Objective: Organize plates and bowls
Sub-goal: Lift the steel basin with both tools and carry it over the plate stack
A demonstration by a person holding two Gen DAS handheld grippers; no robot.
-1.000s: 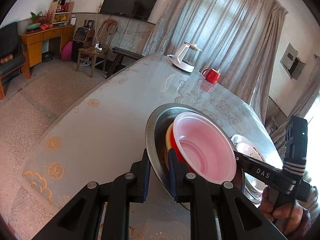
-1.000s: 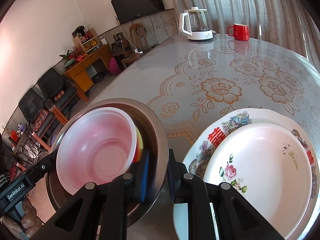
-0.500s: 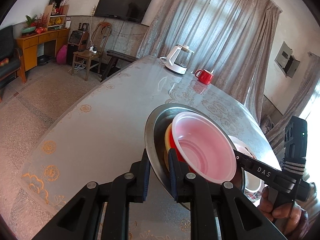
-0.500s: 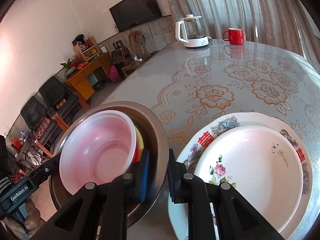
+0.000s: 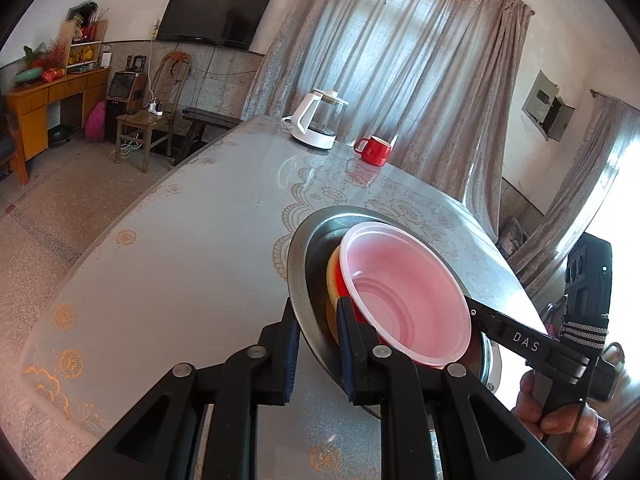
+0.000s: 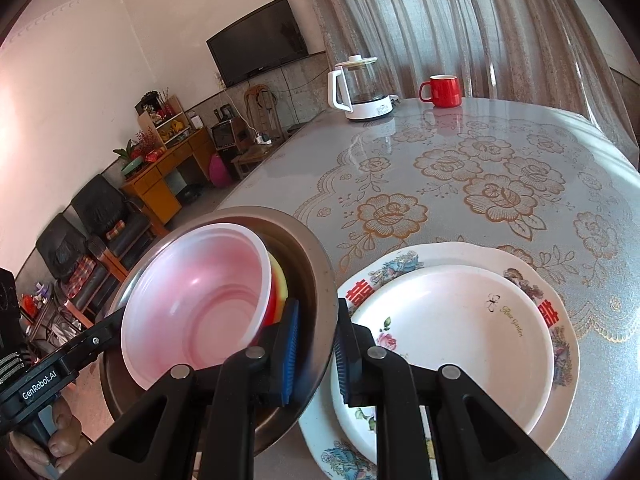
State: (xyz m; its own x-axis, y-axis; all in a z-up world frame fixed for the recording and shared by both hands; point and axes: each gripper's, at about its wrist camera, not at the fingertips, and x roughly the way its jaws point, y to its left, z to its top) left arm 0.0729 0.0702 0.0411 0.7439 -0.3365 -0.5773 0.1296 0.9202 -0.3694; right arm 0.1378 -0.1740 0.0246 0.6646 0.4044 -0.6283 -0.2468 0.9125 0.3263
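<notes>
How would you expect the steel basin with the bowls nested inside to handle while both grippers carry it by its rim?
The steel basin looks rigid, so thin-rim grips should hold. Its polished rim may slip in the pads. The loose pink bowl sits tilted and could slide.

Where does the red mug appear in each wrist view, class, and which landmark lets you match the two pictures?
Left wrist view: the red mug stands at the far end of the table, upper centre, right of the white kettle.
Right wrist view: the red mug is at upper right, again right of the kettle.
Shared landmark: the wall television.
</notes>
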